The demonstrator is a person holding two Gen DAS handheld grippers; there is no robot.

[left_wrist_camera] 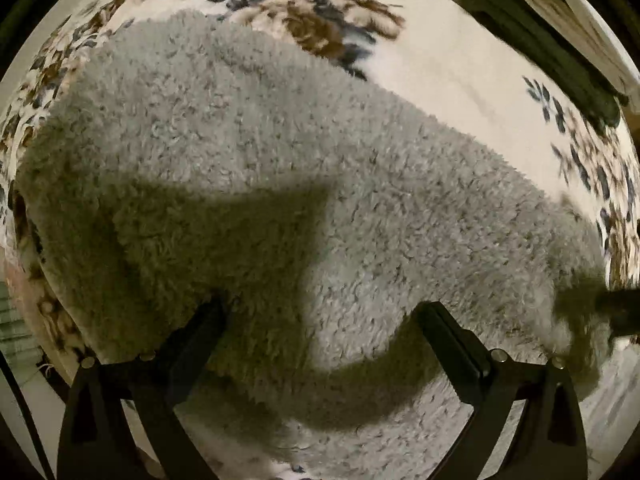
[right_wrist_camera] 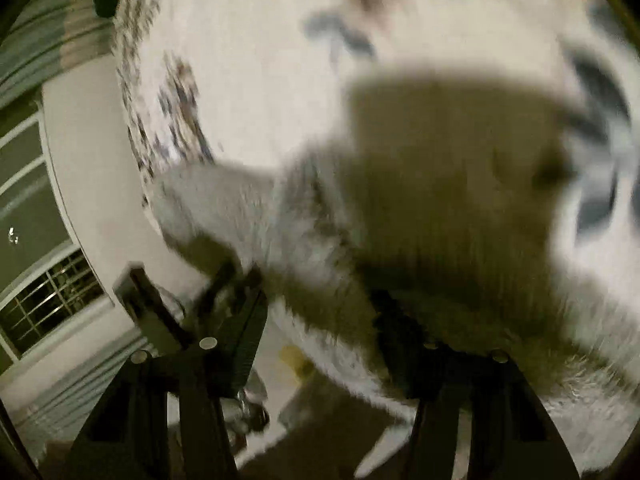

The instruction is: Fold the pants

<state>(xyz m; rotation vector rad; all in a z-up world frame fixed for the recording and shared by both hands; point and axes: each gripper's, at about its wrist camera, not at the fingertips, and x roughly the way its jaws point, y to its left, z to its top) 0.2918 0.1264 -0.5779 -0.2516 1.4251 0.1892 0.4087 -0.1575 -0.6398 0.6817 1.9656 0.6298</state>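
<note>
Grey fluffy pants [left_wrist_camera: 280, 140] lie spread on a cream bedspread with brown and blue flowers [left_wrist_camera: 460, 72]. My left gripper [left_wrist_camera: 320, 320] points down over them, open wide, with its black fingers [left_wrist_camera: 452, 344] just above the pile and nothing gripped. In the blurred right wrist view, the right gripper [right_wrist_camera: 316, 312] hovers at the edge of the pants [right_wrist_camera: 440, 200]. Its jaws stand apart with fluffy fabric showing between them. Whether the pads touch the fabric is lost in the blur. A dark shape [left_wrist_camera: 620, 312] touches the pants' right end in the left wrist view.
A long black object [left_wrist_camera: 540, 40] lies at the bedspread's far right corner beside something white. The bed's edge [right_wrist_camera: 132, 140] drops off to the left, with a white wall, a barred window [right_wrist_camera: 36, 200] and a striped curtain [right_wrist_camera: 40, 40] beyond it.
</note>
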